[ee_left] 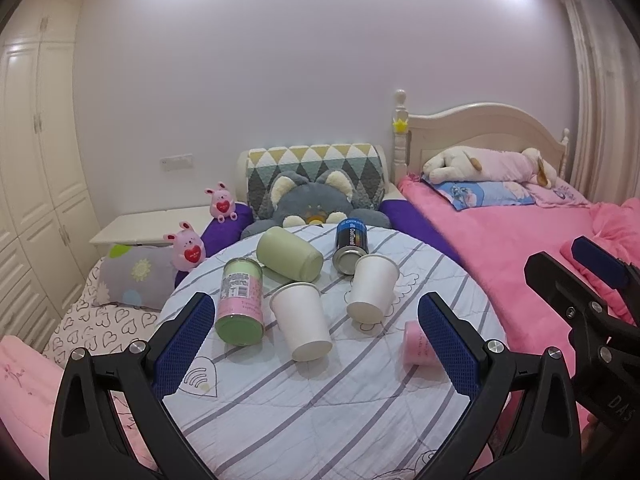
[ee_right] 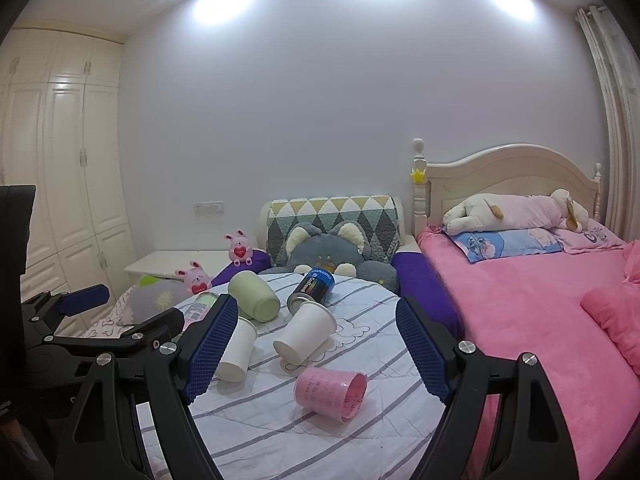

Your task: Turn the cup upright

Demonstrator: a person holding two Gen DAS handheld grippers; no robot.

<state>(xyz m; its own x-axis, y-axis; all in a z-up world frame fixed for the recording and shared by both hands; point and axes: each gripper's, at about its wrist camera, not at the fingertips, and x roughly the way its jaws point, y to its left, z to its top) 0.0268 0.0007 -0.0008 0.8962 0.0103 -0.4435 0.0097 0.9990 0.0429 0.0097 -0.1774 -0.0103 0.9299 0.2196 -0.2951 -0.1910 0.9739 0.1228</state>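
A white-walled bedroom held a pink-covered bed (ee_right: 528,300) and cream wardrobe doors (ee_left: 28,168). In front stood a round surface under a grey-striped white cloth (ee_left: 320,400), strewn with toppled containers. Two white paper cups (ee_left: 301,326) lay on their sides near its middle, a pink plastic cup (ee_right: 331,393) toward its right edge. The left gripper (ee_left: 318,350) and right gripper (ee_right: 316,350) hovered above the near edge, jaws spread, holding nothing.
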